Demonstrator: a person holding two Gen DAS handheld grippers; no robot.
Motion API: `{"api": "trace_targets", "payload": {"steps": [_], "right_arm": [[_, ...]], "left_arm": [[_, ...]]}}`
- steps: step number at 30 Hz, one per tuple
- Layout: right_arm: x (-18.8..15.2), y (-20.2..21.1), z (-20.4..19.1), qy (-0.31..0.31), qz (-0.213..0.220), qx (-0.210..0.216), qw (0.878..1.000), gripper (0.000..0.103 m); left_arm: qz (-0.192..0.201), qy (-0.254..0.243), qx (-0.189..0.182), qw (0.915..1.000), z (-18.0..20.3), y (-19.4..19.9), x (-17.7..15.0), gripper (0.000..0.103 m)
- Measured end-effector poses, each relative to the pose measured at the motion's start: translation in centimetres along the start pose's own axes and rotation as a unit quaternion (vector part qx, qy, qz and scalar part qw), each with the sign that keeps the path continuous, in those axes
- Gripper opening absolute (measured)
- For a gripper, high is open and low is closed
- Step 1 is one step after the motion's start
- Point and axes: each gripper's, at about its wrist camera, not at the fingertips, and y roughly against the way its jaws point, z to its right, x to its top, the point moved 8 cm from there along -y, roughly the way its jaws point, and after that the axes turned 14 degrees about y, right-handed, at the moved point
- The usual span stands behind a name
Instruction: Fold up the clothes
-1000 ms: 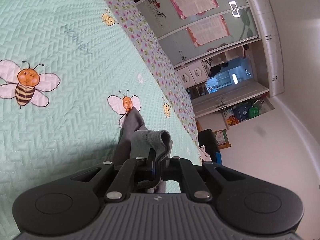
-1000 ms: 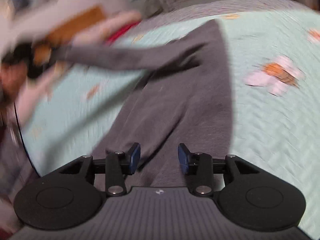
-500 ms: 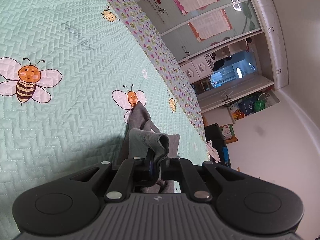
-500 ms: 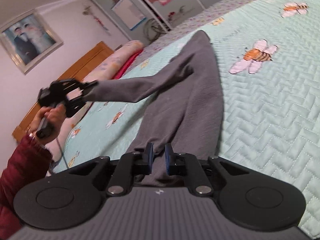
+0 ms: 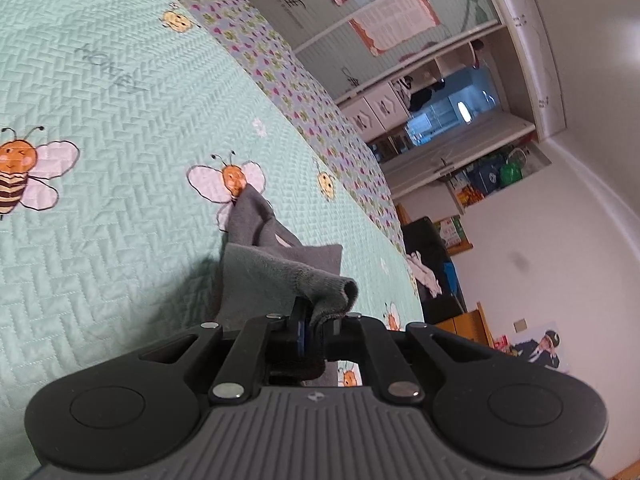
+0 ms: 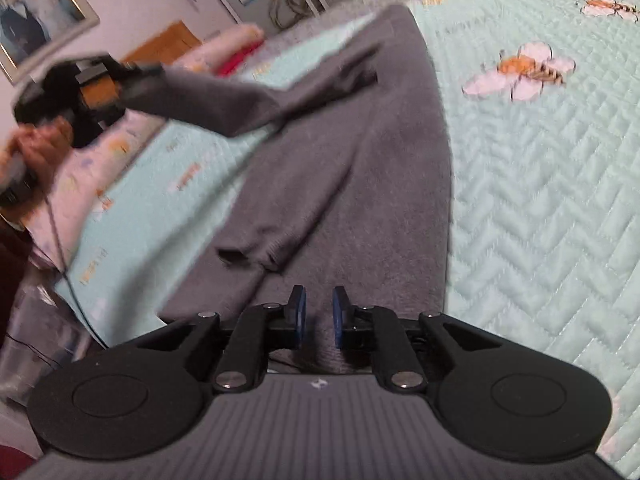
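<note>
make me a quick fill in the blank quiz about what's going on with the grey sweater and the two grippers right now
1. The left gripper is shut on a sleeve cuff of the ____ sweater.
2. The right gripper hovers over the sweater with its jaws slightly ____.
3. The sweater's body lies on a mint quilt printed with cartoon ____.

Missing words: grey; open; bees

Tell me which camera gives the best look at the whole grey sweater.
The right wrist view: the grey sweater lies spread on the green bedspread, one sleeve lifted by the left gripper, though slightly blurred. The left wrist view shows only the sleeve cuff pinched in that gripper.
</note>
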Motion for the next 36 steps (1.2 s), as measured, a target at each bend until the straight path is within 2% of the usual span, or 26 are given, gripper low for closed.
{"api": "trace_targets", "payload": {"steps": [1, 3, 6, 8, 11, 12, 15, 16, 19, 20, 22, 25, 29, 33, 35, 36], "right_arm": [[0.4, 0.4, -0.1, 0.005, 0.005, -0.004, 1.0, 0.02], [0.8, -0.1, -1.1, 0.062, -0.01, -0.039, 0.997, 0.029], [0.9, -1.5, -2.8, 0.139, -0.036, -0.075, 0.987, 0.029], [0.9, -2.6, -3.0, 0.164, -0.056, -0.116, 0.978, 0.027], [1.0, -3.5, -3.2, 0.176, -0.072, -0.153, 0.97, 0.022], [1.0, -3.7, -3.1, 0.176, -0.076, -0.158, 0.969, 0.021], [0.9, -3.7, -2.9, 0.174, -0.076, -0.166, 0.968, 0.007], [0.9, -3.8, -2.5, 0.155, -0.074, -0.162, 0.972, 0.004], [1.5, -3.3, 0.0, 0.037, -0.057, -0.115, 0.991, 0.002], [2.0, -2.8, 0.5, -0.005, -0.044, -0.089, 0.995, 0.002], [2.7, -1.9, 0.4, -0.04, -0.024, -0.059, 0.997, 0.002], [3.5, -2.0, -0.7, -0.023, -0.009, -0.045, 0.999, 0.002], [1.3, -4.6, -0.9, 0.015, -0.031, -0.059, 0.998, 0.002], [1.0, -4.0, -1.7, 0.067, -0.019, -0.07, 0.995, 0.006], [1.2, -3.6, -1.8, 0.069, -0.016, -0.064, 0.995, 0.016], [1.6, -3.2, -1.5, 0.056, -0.017, -0.054, 0.997, 0.027]], "left_arm": [[-0.003, -0.002, -0.002, 1.0, 0.1, -0.2, -0.2, 0.005], [-0.008, 0.001, -0.007, 0.9999, 0.0, -0.7, -0.6, 0.005], [-0.015, 0.009, -0.013, 0.9998, -0.1, -1.3, -1.3, 0.006], [-0.019, 0.012, -0.015, 0.9996, -0.1, -1.5, -1.7, 0.006], [-0.024, 0.01, -0.018, 0.9995, 0.0, -1.7, -2.0, 0.007], [-0.026, 0.009, -0.019, 0.9994, 0.0, -1.7, -2.1, 0.007], [-0.032, 0.009, -0.021, 0.9992, 0.0, -2.0, -2.4, 0.007], [-0.033, 0.01, -0.022, 0.9992, 0.0, -2.0, -2.4, 0.007], [-0.037, 0.01, -0.027, 0.9989, 0.2, -2.1, -2.7, 0.007], [-0.037, 0.009, -0.029, 0.9989, 0.4, -2.1, -2.6, 0.007], [-0.034, 0.005, -0.032, 0.9989, 0.7, -2.0, -2.4, 0.007], [-0.027, 0.008, -0.032, 0.9991, 0.7, -2.0, -2.0, 0.007], [-0.029, 0.013, -0.027, 0.9991, 0.2, -2.0, -2.1, 0.007], [-0.034, 0.013, -0.028, 0.9989, -0.2, -2.1, -2.1, 0.007], [-0.036, 0.012, -0.032, 0.9988, -0.1, -2.0, -2.1, 0.007], [-0.036, 0.011, -0.034, 0.9987, -0.1, -2.0, -2.1, 0.007]]}}
